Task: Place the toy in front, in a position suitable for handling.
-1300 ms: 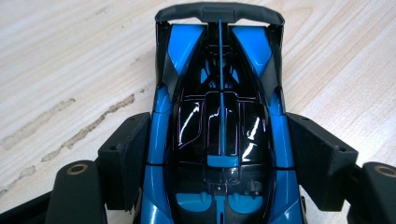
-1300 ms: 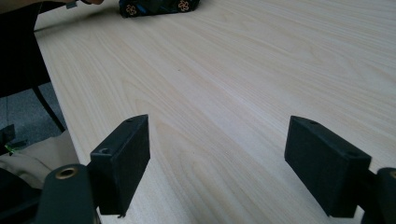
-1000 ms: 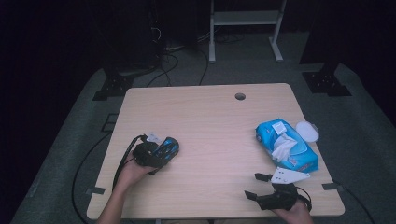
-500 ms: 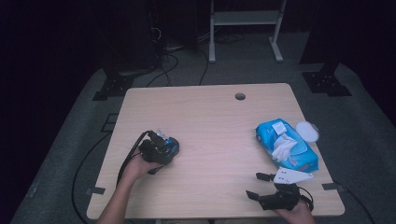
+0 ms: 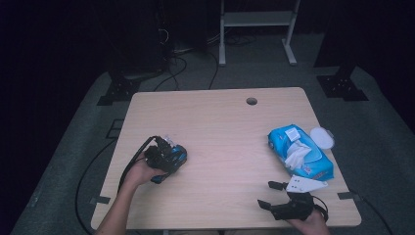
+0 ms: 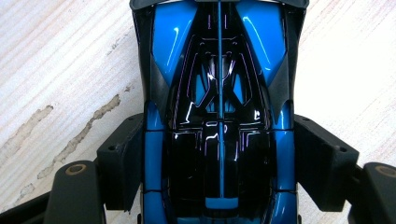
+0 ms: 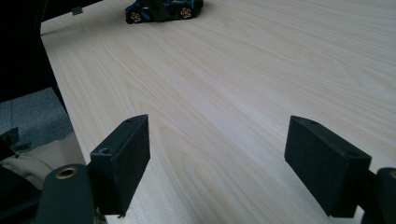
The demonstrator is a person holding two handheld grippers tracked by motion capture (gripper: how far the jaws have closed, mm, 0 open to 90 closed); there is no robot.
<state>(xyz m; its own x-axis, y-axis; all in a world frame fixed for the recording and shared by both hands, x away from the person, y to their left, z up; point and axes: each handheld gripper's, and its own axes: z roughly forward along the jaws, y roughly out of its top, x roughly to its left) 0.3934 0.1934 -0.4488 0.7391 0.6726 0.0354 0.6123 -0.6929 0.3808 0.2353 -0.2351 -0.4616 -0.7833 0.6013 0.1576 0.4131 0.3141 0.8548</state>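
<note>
The left gripper (image 6: 219, 163) has its two black jaws set against the flanks of a blue and black toy car (image 6: 219, 93), clasping it after just closing in a little, and the car sits on the pale wooden table (image 5: 220, 127) near its left front part. The right gripper (image 7: 219, 163) rests low at the table's right front edge with its jaws spread wide and nothing between them, just in front of a blue pack of wet wipes (image 5: 301, 152).
</note>
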